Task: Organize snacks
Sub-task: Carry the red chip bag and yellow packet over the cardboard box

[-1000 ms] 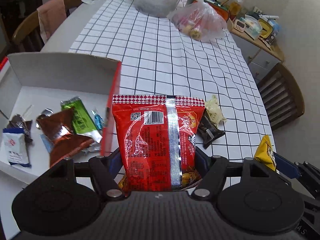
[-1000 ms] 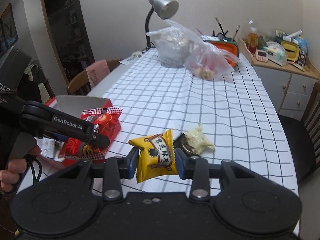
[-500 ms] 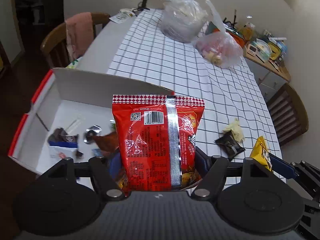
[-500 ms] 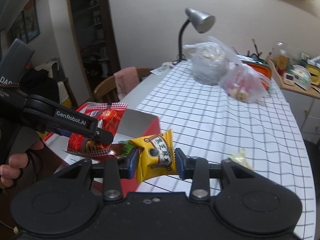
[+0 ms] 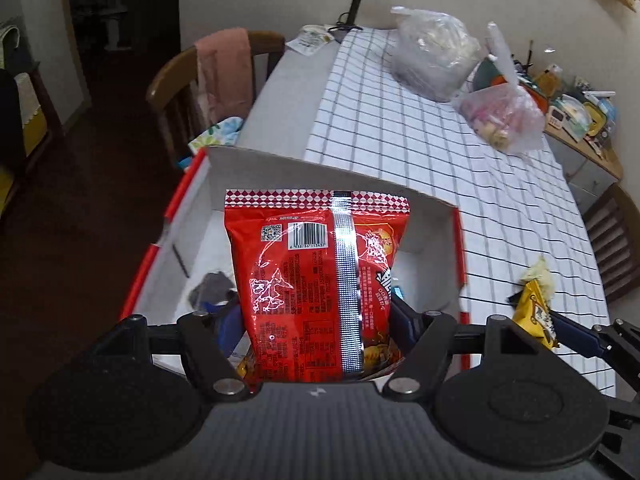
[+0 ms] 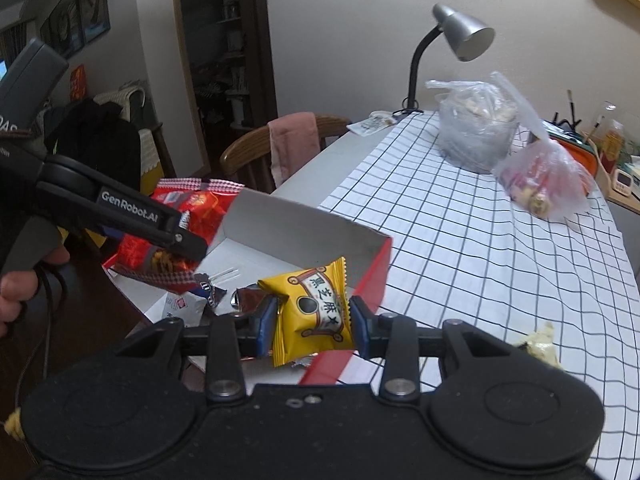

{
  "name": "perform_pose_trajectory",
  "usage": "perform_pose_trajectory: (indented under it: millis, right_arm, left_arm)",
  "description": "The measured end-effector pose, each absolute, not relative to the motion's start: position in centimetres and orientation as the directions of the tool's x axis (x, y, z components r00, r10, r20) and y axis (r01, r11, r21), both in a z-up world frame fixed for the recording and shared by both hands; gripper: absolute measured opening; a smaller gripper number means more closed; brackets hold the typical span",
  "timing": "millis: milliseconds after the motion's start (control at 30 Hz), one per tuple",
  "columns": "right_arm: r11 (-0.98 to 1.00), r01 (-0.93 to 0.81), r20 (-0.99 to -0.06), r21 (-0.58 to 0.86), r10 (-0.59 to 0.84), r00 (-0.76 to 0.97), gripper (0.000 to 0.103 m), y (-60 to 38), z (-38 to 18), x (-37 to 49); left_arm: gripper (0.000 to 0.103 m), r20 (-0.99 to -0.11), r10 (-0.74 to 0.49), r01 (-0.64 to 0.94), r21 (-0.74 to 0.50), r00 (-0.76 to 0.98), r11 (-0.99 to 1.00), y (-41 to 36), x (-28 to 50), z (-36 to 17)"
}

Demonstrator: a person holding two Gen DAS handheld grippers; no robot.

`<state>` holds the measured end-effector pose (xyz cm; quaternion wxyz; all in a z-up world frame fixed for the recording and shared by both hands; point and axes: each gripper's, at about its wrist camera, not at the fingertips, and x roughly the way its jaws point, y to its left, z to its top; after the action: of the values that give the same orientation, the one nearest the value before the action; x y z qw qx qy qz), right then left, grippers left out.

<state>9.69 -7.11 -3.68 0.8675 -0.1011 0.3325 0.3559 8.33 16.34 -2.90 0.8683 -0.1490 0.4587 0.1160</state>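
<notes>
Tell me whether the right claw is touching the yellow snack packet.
Touching. The right wrist view shows the right claw with both blue pads pressed against the yellow snack packet.

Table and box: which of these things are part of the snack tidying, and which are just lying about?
Part of the job:
- red snack bag in the left tool
- yellow snack packet in the right tool
- white box
- pale wrapped snack

Just lying about:
- desk lamp
- plastic bags
- pink cloth

Left gripper [image 5: 316, 320] angled steeply down, both pads clamped on the sides of a red snack bag [image 5: 316, 280]. Right gripper [image 6: 312, 320] tilted down less steeply, pads pinching a yellow snack packet [image 6: 312, 312]. Person's hand [image 6: 16, 288] wraps the left gripper's handle.
</notes>
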Motion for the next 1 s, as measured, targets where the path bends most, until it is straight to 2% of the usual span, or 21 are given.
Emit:
perform_pose_trajectory:
  millis: [533,1000]
  right_arm:
    - [0.697,-0.717,-0.742,-0.019,0.470,0.477,0.037,0.2,-8.5,14.4]
    - [0.680,-0.732,-0.799,-0.041,0.418,0.432,0.037,3.1,-11.6,16.4]
  left_arm:
    - [0.072,-0.875,0.131,-0.385,-0.066,0.465,0.921,21.6,11.4,-7.4]
    - [0.072,-0.918,0.122,-0.325,-0.008,0.378,0.946,22.0,12.9,-8.8]
